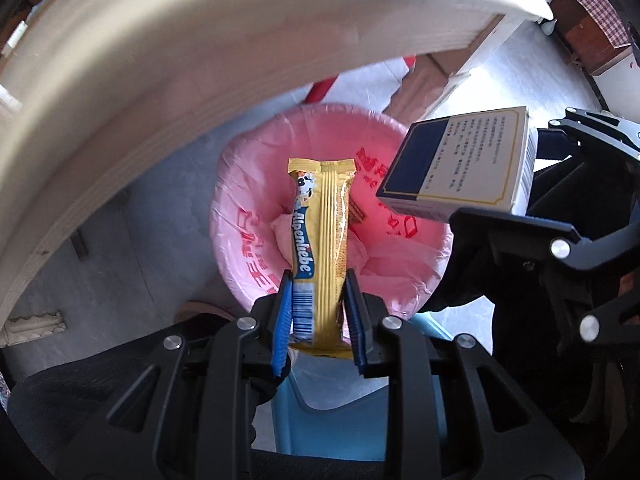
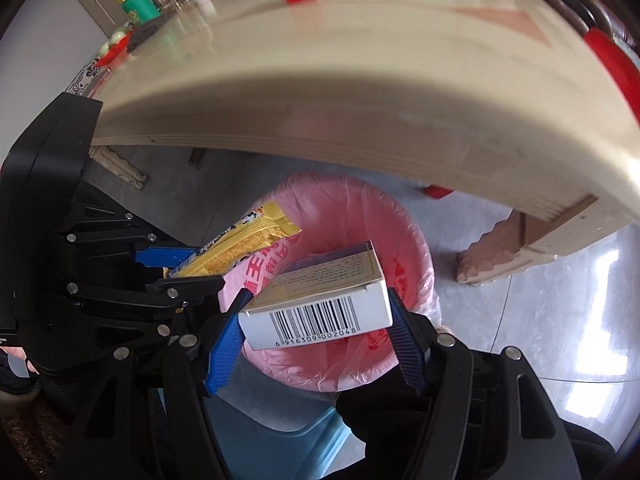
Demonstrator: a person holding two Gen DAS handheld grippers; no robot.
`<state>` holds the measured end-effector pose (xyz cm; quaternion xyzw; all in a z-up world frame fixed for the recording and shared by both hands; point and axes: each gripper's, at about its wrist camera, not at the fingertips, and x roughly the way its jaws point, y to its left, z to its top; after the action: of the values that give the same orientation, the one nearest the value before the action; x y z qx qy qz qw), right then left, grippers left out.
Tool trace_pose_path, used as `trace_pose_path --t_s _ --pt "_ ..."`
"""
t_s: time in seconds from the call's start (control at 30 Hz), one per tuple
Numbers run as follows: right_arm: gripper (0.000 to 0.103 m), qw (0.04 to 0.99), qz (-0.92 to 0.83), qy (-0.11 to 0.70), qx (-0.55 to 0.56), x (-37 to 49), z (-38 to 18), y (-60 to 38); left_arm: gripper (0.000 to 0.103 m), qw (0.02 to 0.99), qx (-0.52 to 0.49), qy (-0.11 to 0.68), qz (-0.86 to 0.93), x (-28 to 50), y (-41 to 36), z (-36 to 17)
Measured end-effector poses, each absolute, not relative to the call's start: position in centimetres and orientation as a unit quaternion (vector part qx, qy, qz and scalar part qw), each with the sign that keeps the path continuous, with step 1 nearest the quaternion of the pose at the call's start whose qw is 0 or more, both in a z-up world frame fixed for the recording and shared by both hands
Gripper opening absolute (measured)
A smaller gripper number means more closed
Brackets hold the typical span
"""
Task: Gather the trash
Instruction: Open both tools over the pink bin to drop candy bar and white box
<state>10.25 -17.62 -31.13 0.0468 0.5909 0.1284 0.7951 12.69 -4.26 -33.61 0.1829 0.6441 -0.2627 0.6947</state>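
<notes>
Hanging over the pink-lined trash bin (image 1: 316, 200), the left gripper (image 1: 318, 312) has its jaws clamped on the lower end of a yellow Alpenliebe candy wrapper (image 1: 322, 248), which stands upright above the bin's mouth. Beside it, toward the bin's right rim, the right gripper (image 2: 320, 332) pinches a white and navy box (image 2: 320, 304) between its blue pads (image 2: 226, 340), barcode end facing the camera. Both items are held in the air above the bin, just beneath the edge of the pale wooden surface (image 2: 360, 112). Pink crumpled liner folds show inside the bin.
</notes>
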Motion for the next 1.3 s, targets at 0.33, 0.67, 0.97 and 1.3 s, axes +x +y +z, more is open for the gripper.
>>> trace_pose_path --t_s 0.33,0.67,0.97,1.3 --pt "0.064 0.763 0.141 0.627 0.063 11.5 -35.6 -17.6 0.025 0.658 0.181 0.684 -0.257 13.6 -4.6 -39.1" --pt "0.064 0.74 0.146 0.653 0.063 12.7 -39.1 -17.3 0.025 0.636 0.183 0.705 -0.256 14.7 -5.1 -41.7" --pt "0.066 0.729 0.149 0.665 0.061 13.1 -40.7 -17.0 0.027 0.623 0.197 0.71 -0.261 14.5 -5.9 -42.9" --pt "0.072 0.73 0.142 0.664 0.074 13.2 -40.6 -17.6 0.048 0.632 0.19 0.71 -0.246 15.1 -5.5 -43.1"
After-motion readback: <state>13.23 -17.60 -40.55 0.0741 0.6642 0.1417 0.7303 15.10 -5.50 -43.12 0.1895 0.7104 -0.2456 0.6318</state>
